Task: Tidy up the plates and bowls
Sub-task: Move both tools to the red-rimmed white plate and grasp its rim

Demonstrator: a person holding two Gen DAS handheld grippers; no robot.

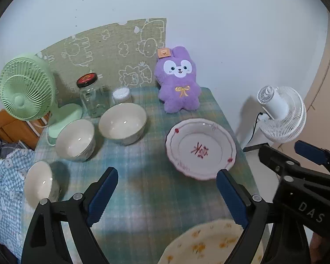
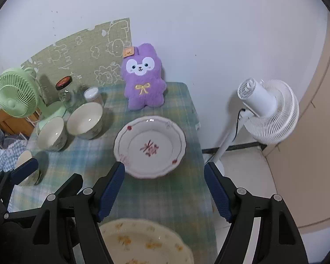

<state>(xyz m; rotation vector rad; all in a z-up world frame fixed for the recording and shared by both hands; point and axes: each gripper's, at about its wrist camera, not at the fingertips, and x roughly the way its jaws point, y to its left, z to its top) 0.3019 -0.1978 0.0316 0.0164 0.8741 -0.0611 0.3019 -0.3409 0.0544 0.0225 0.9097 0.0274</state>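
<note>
Both grippers hang with fingers spread wide and nothing between them, the left gripper (image 1: 167, 189) over bare checked tablecloth (image 1: 143, 176), the right gripper (image 2: 165, 184) beside it near the table's right edge. A yellow-flowered plate (image 2: 143, 242) lies at the near edge, a red-patterned plate (image 1: 201, 149) beyond. Three bowls (image 1: 123, 123) line the left side.

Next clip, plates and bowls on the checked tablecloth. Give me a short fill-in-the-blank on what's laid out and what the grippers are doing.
1. The number of bowls on the tablecloth is ____.
2. The plate with the red character lies directly in front of a purple plush ____.
3. Both the left gripper and the right gripper have their jaws ____, holding nothing.
4. The glass jar beside the green fan has a lid coloured ____.

Missing words: three; rabbit; open; black
</note>
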